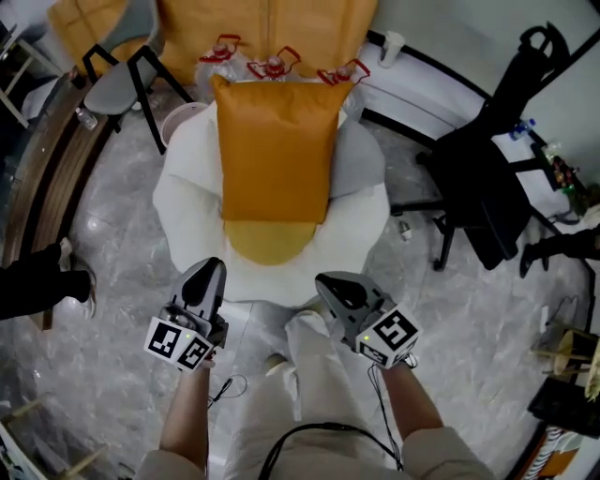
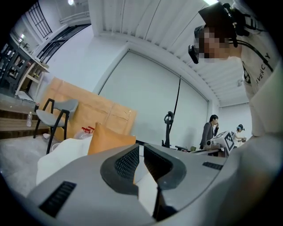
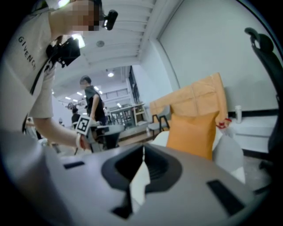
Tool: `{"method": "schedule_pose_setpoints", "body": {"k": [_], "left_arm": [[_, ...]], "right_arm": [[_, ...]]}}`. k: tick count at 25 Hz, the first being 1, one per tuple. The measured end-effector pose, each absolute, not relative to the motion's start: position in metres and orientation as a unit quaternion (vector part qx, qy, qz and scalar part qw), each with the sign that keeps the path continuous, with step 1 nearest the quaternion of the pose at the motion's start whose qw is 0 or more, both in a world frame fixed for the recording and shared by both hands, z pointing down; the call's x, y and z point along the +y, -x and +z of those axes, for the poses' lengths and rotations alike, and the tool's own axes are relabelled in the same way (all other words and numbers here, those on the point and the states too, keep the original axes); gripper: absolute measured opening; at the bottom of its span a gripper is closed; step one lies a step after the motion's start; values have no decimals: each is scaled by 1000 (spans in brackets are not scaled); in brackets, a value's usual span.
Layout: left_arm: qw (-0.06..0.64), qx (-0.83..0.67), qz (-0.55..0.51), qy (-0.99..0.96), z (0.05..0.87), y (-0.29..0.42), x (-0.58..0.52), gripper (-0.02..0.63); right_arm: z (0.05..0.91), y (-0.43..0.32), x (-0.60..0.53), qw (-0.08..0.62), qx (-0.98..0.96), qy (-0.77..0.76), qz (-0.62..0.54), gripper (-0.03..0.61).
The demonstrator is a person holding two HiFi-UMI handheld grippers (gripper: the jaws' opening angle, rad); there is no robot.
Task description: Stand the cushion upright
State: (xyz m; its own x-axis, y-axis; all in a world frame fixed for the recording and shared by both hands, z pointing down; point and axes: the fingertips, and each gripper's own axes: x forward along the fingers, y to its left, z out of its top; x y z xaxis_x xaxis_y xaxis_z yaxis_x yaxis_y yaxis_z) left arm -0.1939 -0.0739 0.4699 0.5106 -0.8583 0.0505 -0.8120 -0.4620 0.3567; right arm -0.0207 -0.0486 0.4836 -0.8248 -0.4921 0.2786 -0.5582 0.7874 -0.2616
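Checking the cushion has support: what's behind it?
Behind the orange cushion, bags with red handles and a tan panel show. What it leans on is covered.

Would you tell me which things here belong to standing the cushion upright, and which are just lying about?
For the job: orange cushion, white armchair, left gripper, right gripper.
Lying about: yellow seat pad, grey chair, black office chair, red-handled bags.
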Motion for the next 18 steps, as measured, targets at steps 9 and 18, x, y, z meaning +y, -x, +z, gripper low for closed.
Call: {"method": "schedule_pose_setpoints", "body": {"k": [9,18], "left_arm": [[169,-487,-121,-848,405,199,-12,55],[154,-456,-112,-869,361,180,39,55]], "right_arm": [[435,33,26,96,-933,-301,173,17],[383,33,71,84,-927,-323,169,16]]}}
